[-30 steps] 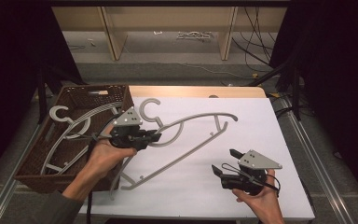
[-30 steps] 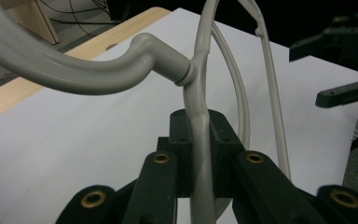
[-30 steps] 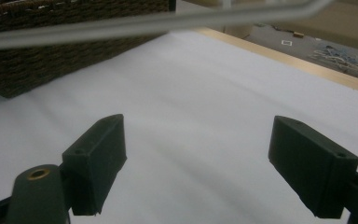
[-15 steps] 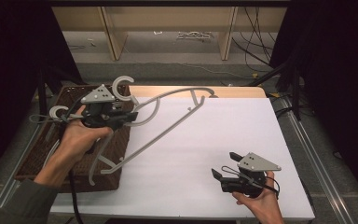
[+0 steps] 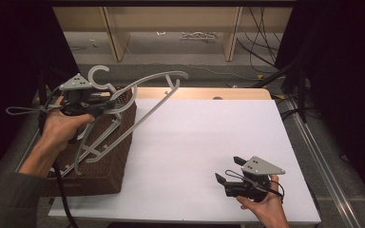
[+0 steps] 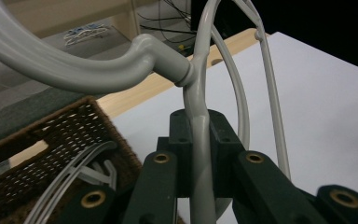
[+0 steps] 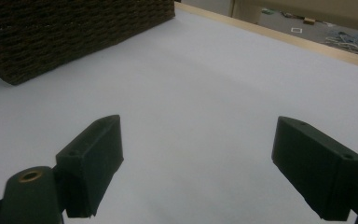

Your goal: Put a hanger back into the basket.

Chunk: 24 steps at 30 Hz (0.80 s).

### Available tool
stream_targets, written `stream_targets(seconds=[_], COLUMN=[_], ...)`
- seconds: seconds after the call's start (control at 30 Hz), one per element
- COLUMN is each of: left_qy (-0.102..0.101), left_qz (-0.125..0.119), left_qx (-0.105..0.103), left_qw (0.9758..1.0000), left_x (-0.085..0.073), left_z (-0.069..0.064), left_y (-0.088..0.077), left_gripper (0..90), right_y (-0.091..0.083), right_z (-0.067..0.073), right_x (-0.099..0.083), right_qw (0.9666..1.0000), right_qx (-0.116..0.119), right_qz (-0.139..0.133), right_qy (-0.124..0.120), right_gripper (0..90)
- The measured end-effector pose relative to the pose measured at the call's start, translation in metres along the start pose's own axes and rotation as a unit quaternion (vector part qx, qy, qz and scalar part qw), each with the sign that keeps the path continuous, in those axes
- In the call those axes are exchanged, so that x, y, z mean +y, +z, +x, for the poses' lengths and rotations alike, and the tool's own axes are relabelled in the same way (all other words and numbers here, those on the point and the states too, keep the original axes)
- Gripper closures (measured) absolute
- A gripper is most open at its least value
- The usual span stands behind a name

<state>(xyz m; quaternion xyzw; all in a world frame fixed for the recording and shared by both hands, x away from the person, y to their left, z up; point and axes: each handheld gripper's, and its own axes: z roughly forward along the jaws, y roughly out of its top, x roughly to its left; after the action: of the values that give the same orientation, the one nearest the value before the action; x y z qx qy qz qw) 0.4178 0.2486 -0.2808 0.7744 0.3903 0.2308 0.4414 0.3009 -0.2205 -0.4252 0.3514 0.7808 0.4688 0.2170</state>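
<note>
My left gripper [image 5: 105, 105] is shut on a grey plastic hanger [image 5: 147, 84] just below its hook, and holds it tilted above a dark wicker basket [image 5: 116, 159] at the table's left. In the left gripper view both jaws clamp the hanger's shoulder [image 6: 199, 154], and the hook [image 6: 98, 70] curves off to the upper left. More grey hangers [image 6: 77, 170] lie inside the basket [image 6: 56, 130]. My right gripper [image 5: 228, 169] rests open near the front right of the white sheet. Nothing is between the jaws of the right gripper [image 7: 196, 158].
A white sheet [image 5: 209, 137] covers the table, with a wooden strip [image 5: 204, 93] along its far edge. The basket's wall [image 7: 74, 32] stands far left of the right gripper. Shelving and floor cables [image 5: 261, 42] lie beyond the table, and a metal rail [image 5: 323, 156] runs along the right.
My left gripper has carried the hanger off the white sheet, leftward and upward, to above the basket. The right gripper has stayed where it was, open.
</note>
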Motion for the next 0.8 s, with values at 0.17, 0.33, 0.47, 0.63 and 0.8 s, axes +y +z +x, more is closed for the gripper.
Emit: stream_targets(seconds=[0.17, 0.33, 0.47, 0.63, 0.8], left_qy=[-0.014, -0.017, -0.032, -0.036, -0.032], left_qz=[0.0, -0.007, -0.005, -0.003, -0.001], left_qx=[0.022, 0.042, 0.058, 0.071, 0.084], left_qw=[0.9997, 0.999, 0.9978, 0.9968, 0.9959], left_x=[-0.007, -0.018, -0.029, -0.04, -0.049], left_z=[0.02, 0.039, 0.054, 0.068, 0.078], left_y=[-0.003, -0.005, -0.007, -0.007, -0.007], left_gripper=[81.9, 81.9, 81.9, 81.9, 81.9], right_y=[0.0, 0.0, 0.001, 0.002, 0.002], right_z=[0.0, -0.001, 0.0, -0.001, -0.001], right_x=[0.0, -0.001, -0.001, -0.002, -0.002], right_qw=[1.0, 1.0, 1.0, 1.0, 1.0], right_qx=[0.0, -0.003, 0.002, 0.0, -0.001], right_qz=[0.002, 0.007, 0.008, 0.006, 0.007], right_qy=[0.001, -0.001, 0.006, 0.003, 0.003], right_gripper=[17.4, 17.4, 17.4, 17.4, 17.4])
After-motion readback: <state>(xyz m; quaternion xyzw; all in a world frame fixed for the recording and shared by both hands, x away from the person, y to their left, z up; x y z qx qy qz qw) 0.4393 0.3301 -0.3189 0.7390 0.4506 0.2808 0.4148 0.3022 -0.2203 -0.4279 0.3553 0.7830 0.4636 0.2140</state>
